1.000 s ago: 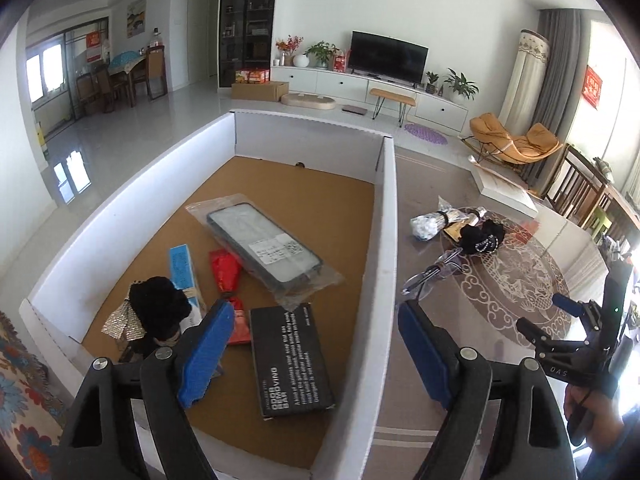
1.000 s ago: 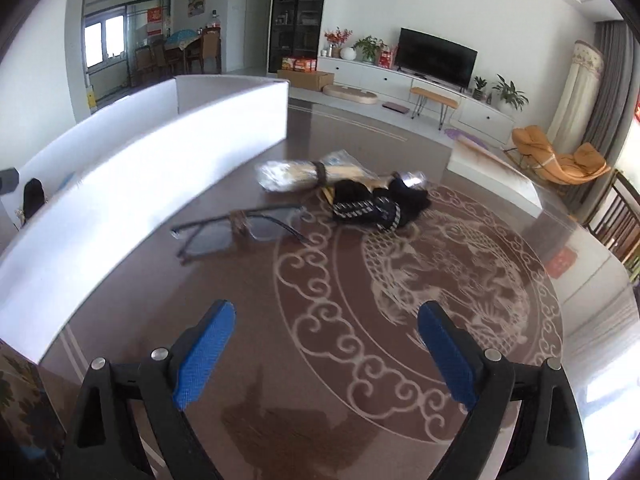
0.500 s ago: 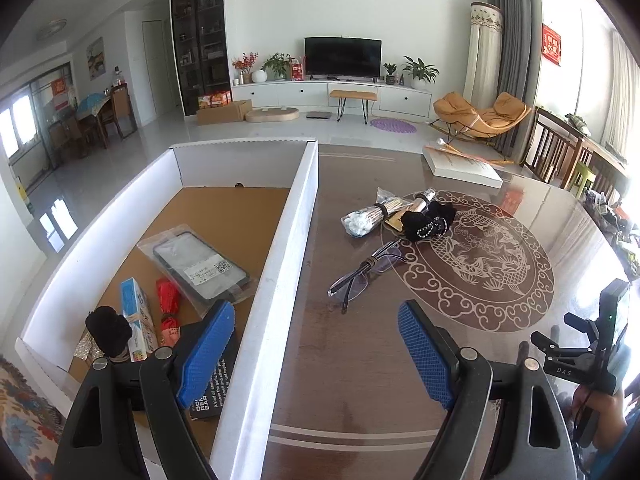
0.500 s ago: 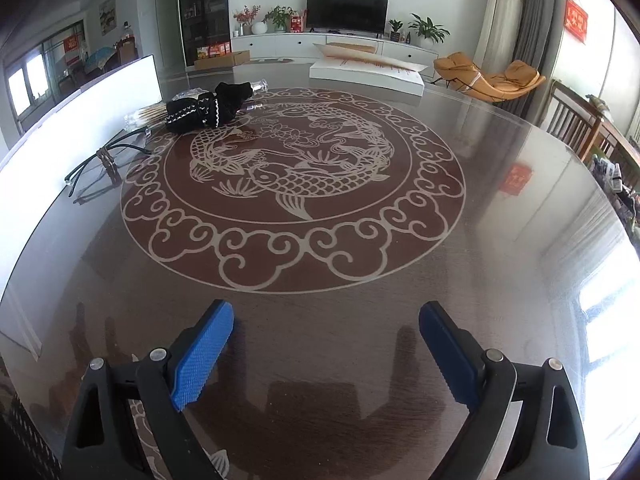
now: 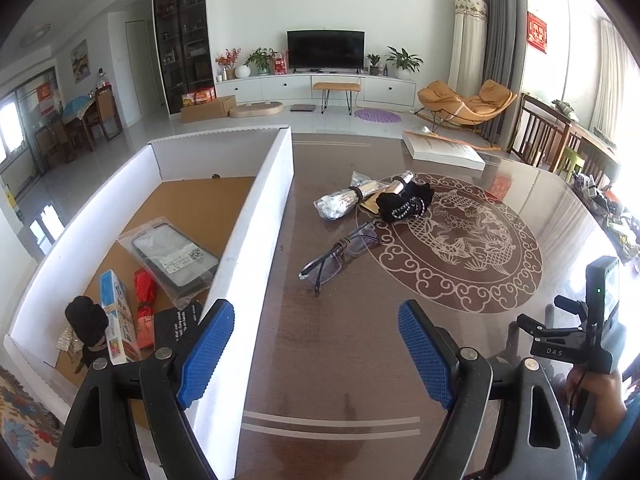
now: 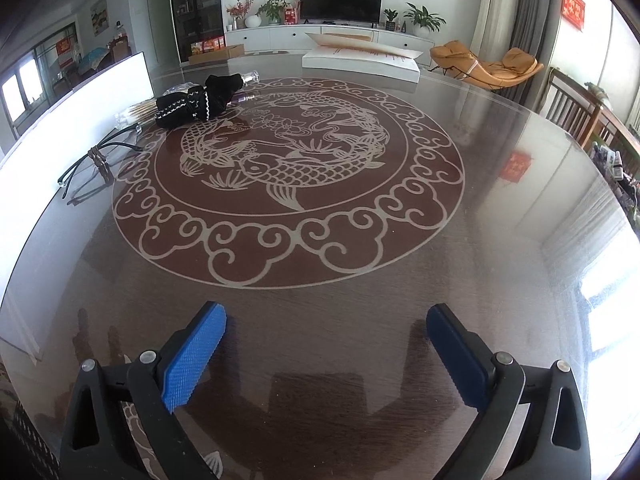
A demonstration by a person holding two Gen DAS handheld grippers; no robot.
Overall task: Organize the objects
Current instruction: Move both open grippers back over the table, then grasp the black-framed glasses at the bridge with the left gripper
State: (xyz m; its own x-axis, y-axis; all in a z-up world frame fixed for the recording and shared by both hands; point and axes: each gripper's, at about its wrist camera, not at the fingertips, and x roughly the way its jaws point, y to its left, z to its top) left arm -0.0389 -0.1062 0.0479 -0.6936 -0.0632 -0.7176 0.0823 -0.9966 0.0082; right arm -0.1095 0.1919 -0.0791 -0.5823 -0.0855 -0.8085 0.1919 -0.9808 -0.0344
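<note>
A white cardboard box (image 5: 256,216) stands on the left of the round table. Inside lie a bagged phone case (image 5: 174,254), a blue-white carton (image 5: 116,316), a red item (image 5: 144,300), a black bundle (image 5: 86,316) and a black box (image 5: 180,320). On the table lie glasses (image 5: 336,254) (image 6: 94,158), a black cloth item (image 5: 404,202) (image 6: 200,98) and a bag of swabs (image 5: 346,200). My left gripper (image 5: 316,344) is open and empty above the box's right wall. My right gripper (image 6: 324,356) is open and empty over the table's near edge.
A white flat box (image 6: 360,60) lies at the table's far side. The table top (image 6: 500,240) is glossy brown with a fish medallion. Wooden chairs (image 5: 544,136) stand at the right. The right gripper's body (image 5: 580,340) shows at the left wrist view's lower right.
My left gripper has swung right, from over the box's inside to over its right wall and the table. My right gripper has swung right and back, away from the glasses.
</note>
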